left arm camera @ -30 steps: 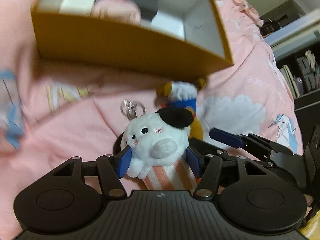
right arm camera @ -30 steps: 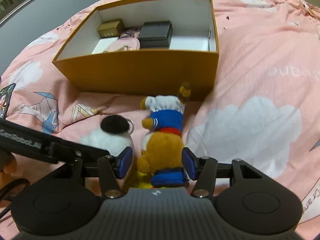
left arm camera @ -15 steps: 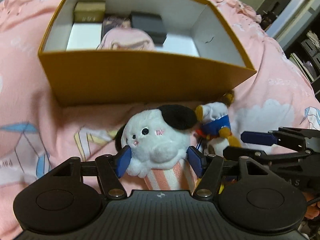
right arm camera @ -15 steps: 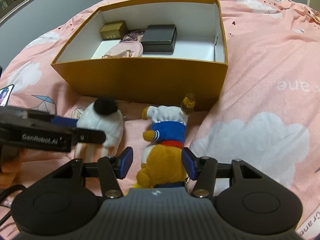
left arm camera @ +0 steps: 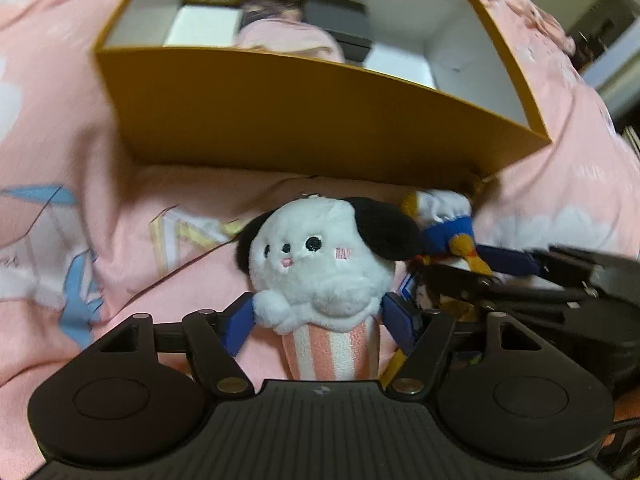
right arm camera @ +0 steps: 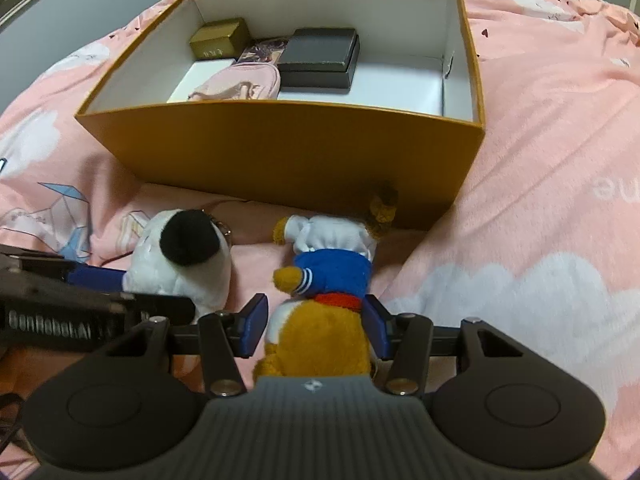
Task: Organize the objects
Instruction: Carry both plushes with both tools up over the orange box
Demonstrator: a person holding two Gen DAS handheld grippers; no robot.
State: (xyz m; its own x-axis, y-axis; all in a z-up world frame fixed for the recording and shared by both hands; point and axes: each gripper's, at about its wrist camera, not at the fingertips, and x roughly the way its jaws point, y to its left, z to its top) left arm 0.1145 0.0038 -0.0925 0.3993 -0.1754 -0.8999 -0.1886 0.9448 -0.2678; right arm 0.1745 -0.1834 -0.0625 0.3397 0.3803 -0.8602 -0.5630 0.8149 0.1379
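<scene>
My left gripper [left arm camera: 318, 318] is shut on a white dog plush [left arm camera: 320, 268] with black ears and a pink-striped body, held just above the pink bedspread in front of the orange box [left arm camera: 304, 120]. My right gripper [right arm camera: 314, 326] is shut on a brown bear plush [right arm camera: 324, 300] in a blue sailor top and white hat. The two toys are side by side; the dog plush [right arm camera: 188, 260] lies left of the bear in the right wrist view. The orange box [right arm camera: 280, 148] stands open right behind them.
Inside the box lie a gold case [right arm camera: 220, 38], a black case [right arm camera: 320, 56], a pink pouch [right arm camera: 240, 84] and a white box [right arm camera: 198, 78]; its right part shows bare white floor [right arm camera: 400, 80]. The pink bedspread [right arm camera: 540, 200] surrounds everything. Shelves stand at the far right [left arm camera: 616, 60].
Both grippers have lifted and moved toward the box with their toys. The box looms closer in the left wrist view; the right wrist view looks more down into it.
</scene>
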